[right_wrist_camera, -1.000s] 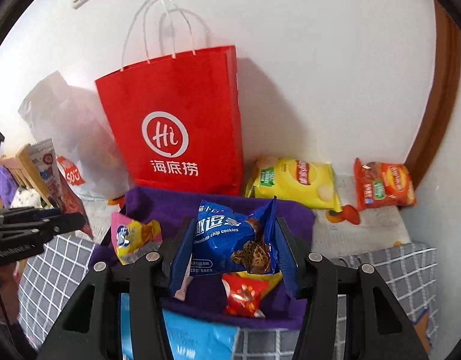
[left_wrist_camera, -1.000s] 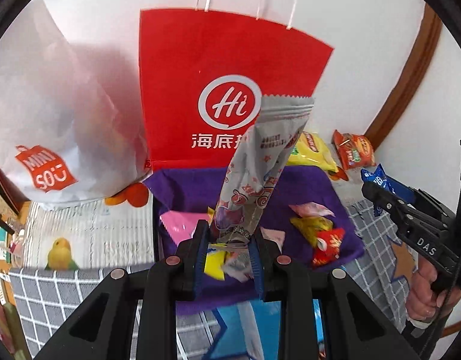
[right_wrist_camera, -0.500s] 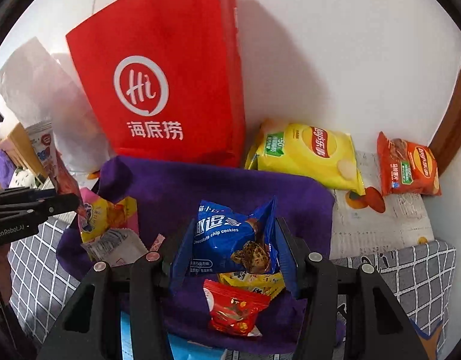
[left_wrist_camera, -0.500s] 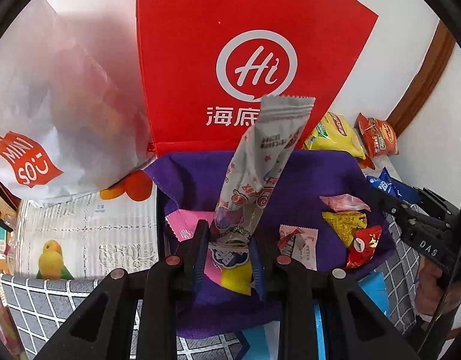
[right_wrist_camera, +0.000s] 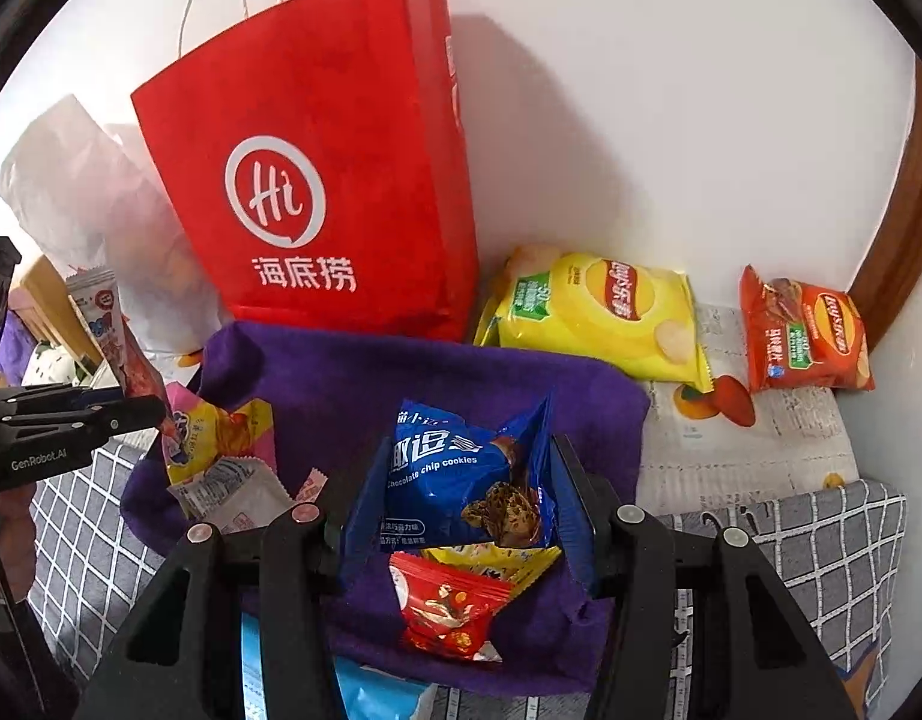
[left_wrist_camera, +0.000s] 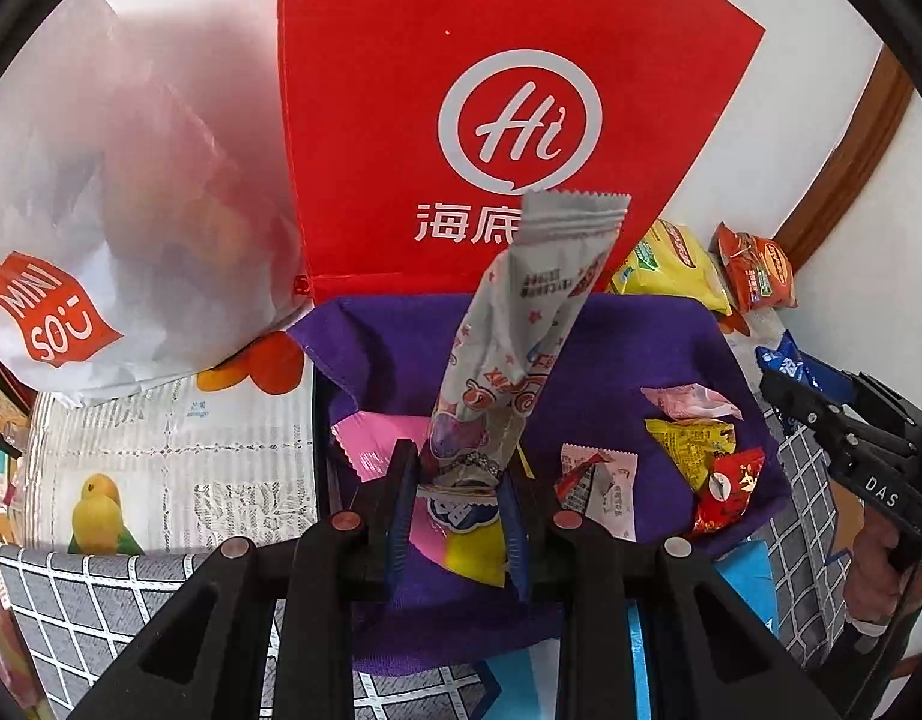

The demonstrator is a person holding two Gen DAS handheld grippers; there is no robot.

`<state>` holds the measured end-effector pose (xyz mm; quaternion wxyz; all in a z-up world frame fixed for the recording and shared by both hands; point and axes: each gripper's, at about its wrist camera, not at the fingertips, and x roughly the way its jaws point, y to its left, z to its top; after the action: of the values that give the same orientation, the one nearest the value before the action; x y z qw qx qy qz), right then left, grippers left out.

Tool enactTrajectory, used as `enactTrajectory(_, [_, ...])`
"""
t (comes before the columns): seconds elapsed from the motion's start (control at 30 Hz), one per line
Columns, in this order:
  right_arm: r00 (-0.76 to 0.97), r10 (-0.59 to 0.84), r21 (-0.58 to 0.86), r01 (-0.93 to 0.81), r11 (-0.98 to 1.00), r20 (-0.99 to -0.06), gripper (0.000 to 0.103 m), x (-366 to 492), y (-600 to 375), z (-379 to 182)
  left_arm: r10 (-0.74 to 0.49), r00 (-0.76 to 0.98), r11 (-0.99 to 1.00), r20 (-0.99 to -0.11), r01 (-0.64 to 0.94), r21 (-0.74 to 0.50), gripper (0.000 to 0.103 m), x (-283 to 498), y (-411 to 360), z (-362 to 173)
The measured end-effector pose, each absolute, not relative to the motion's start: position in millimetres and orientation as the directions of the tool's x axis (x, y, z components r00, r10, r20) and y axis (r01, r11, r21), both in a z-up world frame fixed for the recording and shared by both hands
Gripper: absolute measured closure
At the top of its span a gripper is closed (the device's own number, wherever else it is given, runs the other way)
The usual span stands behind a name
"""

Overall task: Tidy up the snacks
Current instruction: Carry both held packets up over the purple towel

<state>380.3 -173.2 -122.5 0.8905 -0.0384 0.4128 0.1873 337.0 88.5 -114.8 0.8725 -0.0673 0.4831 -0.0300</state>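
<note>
**Snack sorting: both grippers loaded above the purple cloth**

A white wall backs a red paper bag (right_wrist_camera: 317, 180) standing behind a purple cloth (right_wrist_camera: 401, 372). Several small packets already lie on the cloth; two chip bags (right_wrist_camera: 605, 312) remain outside it beside the wall, so sorting appears partly done. The left gripper (left_wrist_camera: 455, 504) angles downward, pinching a long silver stick packet (left_wrist_camera: 509, 348) by its lower end. The right gripper (right_wrist_camera: 467, 498), also tilted down, clamps a blue cookie packet (right_wrist_camera: 461, 474) over the cloth.

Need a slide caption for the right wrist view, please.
Right gripper holds a blue cookie pack above the purple cloth.
</note>
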Motion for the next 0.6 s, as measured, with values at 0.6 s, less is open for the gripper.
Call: enactTrajectory(0.6, [0.529,0.273,0.044,-0.405,0.913,-0.804,0.05,380,-153,-146,-0.122,0.506,0.991,-0.854,0.02,-0.13,0.078,337,74,-123])
